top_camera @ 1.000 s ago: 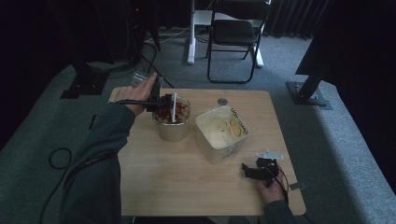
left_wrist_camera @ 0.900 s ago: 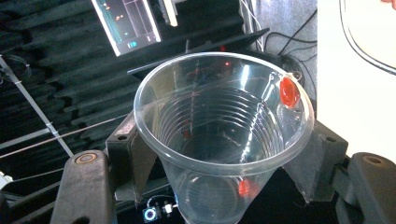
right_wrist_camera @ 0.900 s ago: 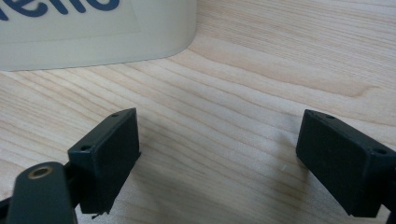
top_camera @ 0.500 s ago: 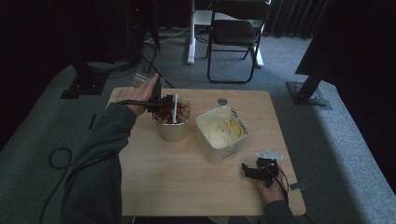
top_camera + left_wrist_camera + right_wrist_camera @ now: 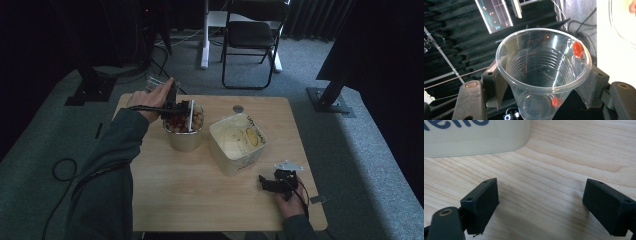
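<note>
Clear cup held over a tub of snacks

The left gripper (image 5: 541, 82) clenched a clear plastic cup (image 5: 543, 67), tipped over the round tub (image 5: 184, 131) of nuts and red bits; one red piece (image 5: 578, 49) clung inside its rim. The right gripper (image 5: 541, 205) rested released on the table (image 5: 200, 195) near the square tub (image 5: 239, 145)

Two tubs stand on one desk (image 5: 200, 200): one tub of mixed snacks (image 5: 184, 131) and one cream tub (image 5: 238, 144). One clear plastic cup (image 5: 541, 72) carries two red pieces (image 5: 578, 49). One folding chair (image 5: 252, 37) stands behind.
</note>
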A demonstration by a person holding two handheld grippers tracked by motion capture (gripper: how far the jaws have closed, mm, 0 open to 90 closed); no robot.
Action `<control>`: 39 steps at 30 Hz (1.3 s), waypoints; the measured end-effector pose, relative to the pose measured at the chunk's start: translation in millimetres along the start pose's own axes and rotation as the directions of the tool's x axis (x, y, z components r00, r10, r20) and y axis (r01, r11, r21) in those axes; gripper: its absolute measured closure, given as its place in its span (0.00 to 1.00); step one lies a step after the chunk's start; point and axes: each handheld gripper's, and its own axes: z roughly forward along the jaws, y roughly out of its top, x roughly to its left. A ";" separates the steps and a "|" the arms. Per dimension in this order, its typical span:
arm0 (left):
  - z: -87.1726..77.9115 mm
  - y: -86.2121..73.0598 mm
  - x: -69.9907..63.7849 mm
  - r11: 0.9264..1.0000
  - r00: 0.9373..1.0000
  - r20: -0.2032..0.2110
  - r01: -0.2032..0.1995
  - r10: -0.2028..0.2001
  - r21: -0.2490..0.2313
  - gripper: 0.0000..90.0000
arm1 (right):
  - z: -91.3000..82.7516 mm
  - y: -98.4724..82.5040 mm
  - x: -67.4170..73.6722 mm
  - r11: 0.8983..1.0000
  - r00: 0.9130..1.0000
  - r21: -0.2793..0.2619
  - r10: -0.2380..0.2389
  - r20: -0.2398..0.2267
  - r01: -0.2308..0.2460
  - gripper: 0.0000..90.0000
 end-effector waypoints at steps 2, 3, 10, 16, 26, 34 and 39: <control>-1.3 1.5 0.6 1.000 1.000 -0.005 0.000 0.000 -0.011 0.37 | 0.0 0.0 0.0 1.000 1.000 0.000 0.000 0.000 0.000 0.14; -1.8 1.9 0.9 1.000 1.000 -0.018 0.002 -0.002 -0.018 0.37 | 0.0 0.0 0.0 1.000 1.000 0.000 0.000 0.000 0.000 0.14; 1.1 -0.1 -4.2 1.000 1.000 0.018 0.019 -0.019 -0.015 0.38 | 0.1 0.0 0.1 1.000 1.000 -0.001 0.000 0.000 0.000 0.14; 0.3 0.5 -4.5 1.000 1.000 0.023 0.016 -0.016 -0.011 0.38 | 0.1 0.0 0.1 1.000 1.000 -0.001 0.000 0.000 0.000 0.14; 2.4 -2.5 -0.4 0.986 0.986 0.049 0.159 -0.157 -0.042 0.36 | 0.1 0.0 0.1 1.000 1.000 -0.001 0.000 0.000 0.000 0.14; -2.1 -10.7 17.6 0.888 0.887 0.175 0.448 -0.427 -0.104 0.35 | 0.1 0.0 0.1 1.000 1.000 -0.001 0.001 0.000 -0.001 0.14; -3.4 -14.4 22.4 0.810 0.807 0.243 0.575 -0.539 -0.114 0.35 | 0.1 0.0 0.1 1.000 1.000 -0.001 0.000 0.000 0.000 0.14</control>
